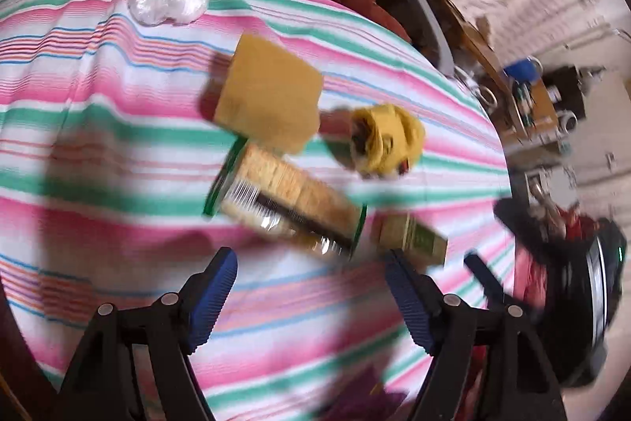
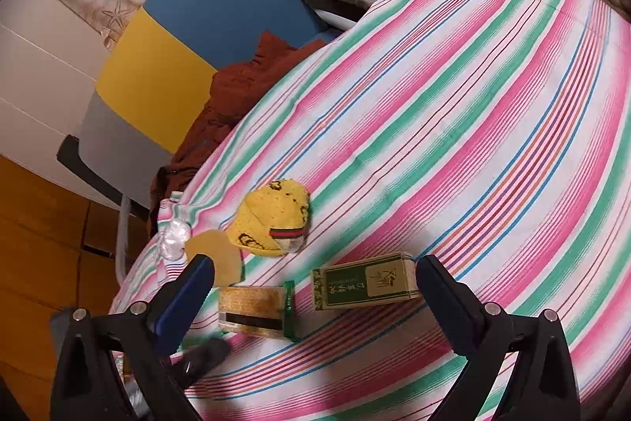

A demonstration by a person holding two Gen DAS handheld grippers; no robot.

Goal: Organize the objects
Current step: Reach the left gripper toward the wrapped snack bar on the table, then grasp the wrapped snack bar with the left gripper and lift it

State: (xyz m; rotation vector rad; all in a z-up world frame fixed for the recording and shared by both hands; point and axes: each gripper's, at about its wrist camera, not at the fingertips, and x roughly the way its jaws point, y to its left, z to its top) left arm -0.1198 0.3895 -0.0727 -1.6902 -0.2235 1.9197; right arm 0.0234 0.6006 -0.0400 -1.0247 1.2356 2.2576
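Nothing looks sorted yet: the yellow knitted cap point(image 2: 272, 217), green-labelled rectangular box point(image 2: 364, 281) and clear-wrapped cracker pack point(image 2: 252, 310) lie loose on the striped bedspread point(image 2: 453, 113), while the left gripper point(image 1: 311, 296) and right gripper point(image 2: 315, 306) both hover with fingers wide and empty.

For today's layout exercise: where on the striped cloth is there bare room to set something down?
Free: the wide striped cloth right of the yellow hat and beyond the green box. Crowded: hat, box, cracker pack and sponge cluster together.

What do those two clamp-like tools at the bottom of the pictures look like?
Both the left gripper and the right gripper have black angular plastic arms joined by silver rivets. Each ends in two blue, finely ribbed fingers. No cables or sleeves show.
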